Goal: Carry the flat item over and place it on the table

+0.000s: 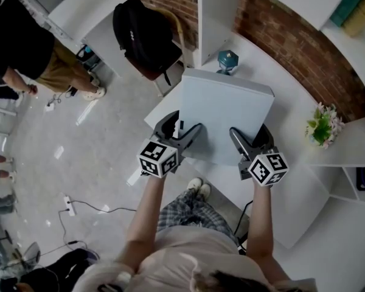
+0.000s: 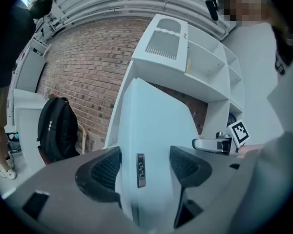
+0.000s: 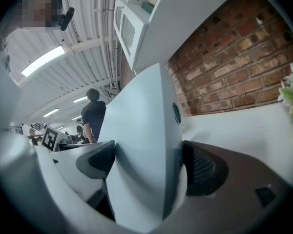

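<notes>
A flat pale grey-blue slab (image 1: 224,111) is held level in the air between both grippers, over the white curved table (image 1: 280,96). My left gripper (image 1: 184,132) is shut on the slab's near left edge; in the left gripper view the slab (image 2: 154,130) fills the gap between the jaws, a small label on its edge. My right gripper (image 1: 248,140) is shut on the near right edge; in the right gripper view the slab (image 3: 141,135) stands between the dark pads (image 3: 205,169), a round mark on its edge.
A teal vase (image 1: 227,60) stands on the table just past the slab. Flowers (image 1: 323,125) sit at the right by the brick wall (image 1: 292,41). A black backpack (image 1: 143,32) rests on a chair at the left. A person (image 1: 24,53) stands far left. Cables (image 1: 79,208) lie on the floor.
</notes>
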A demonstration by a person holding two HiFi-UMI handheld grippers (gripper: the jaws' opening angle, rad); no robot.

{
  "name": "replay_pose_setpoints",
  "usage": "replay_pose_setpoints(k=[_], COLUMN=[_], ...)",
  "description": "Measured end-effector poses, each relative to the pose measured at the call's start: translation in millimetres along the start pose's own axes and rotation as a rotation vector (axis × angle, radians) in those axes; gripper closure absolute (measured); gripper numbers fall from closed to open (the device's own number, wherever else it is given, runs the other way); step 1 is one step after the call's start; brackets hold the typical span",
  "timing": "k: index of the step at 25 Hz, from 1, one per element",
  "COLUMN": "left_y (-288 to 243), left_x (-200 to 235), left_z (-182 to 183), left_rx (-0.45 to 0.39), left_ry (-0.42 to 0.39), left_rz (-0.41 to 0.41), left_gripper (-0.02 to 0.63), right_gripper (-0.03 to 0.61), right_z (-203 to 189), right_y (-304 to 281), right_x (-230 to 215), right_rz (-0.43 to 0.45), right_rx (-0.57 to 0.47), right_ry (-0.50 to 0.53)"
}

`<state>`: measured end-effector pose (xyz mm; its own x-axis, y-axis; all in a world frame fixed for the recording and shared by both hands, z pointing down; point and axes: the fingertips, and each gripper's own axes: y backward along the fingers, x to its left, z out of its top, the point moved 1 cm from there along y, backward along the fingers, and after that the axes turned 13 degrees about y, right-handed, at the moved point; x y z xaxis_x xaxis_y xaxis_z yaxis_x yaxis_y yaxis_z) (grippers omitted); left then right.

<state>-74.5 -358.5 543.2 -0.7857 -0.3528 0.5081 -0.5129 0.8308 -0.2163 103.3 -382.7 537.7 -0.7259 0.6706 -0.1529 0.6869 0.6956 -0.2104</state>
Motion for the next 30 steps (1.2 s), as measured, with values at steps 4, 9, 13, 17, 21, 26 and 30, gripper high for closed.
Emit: replay_pose_setpoints(k=[4,9,13,17,21,26,30], left_y=[-8,-16,-24,-32,-43,-61,-71], left_x=[14,23,33,43,54,70,80], left_z=[-11,-15,-21,-30,-44,-58,-70], left_rx=[0.018,0.017,0.036,0.055,0.092,0.169,0.226], left_ry=[0.035,0.075,0.115,0.164,0.216,0.302,0.34], left_rz=[0.025,0.042,0.068,0.098,0.129,0.169,0.183], left_gripper=[0.293,0.293,0.293,0.293,0.291,0.291,0.291], right_gripper=[0.137,0.137,0.137,0.137,0.135,0.135,0.133], right_z=[-13,-20,-30,-44,-63,-83,-96], right_y=[-14,-25,-36,-44,-52,-62,-68], right_x=[-7,-16,-25,-31,-40,-54,-60], right_rz=[0.019,0.032,0.025,-0.004,-0.025,-0.071,-0.1], right_rx=[0.044,0.062,0.091,0.135,0.203,0.305,0.376], right_ry=[-0.01,-0.047,-0.09,-0.122,-0.176,-0.232,-0.271])
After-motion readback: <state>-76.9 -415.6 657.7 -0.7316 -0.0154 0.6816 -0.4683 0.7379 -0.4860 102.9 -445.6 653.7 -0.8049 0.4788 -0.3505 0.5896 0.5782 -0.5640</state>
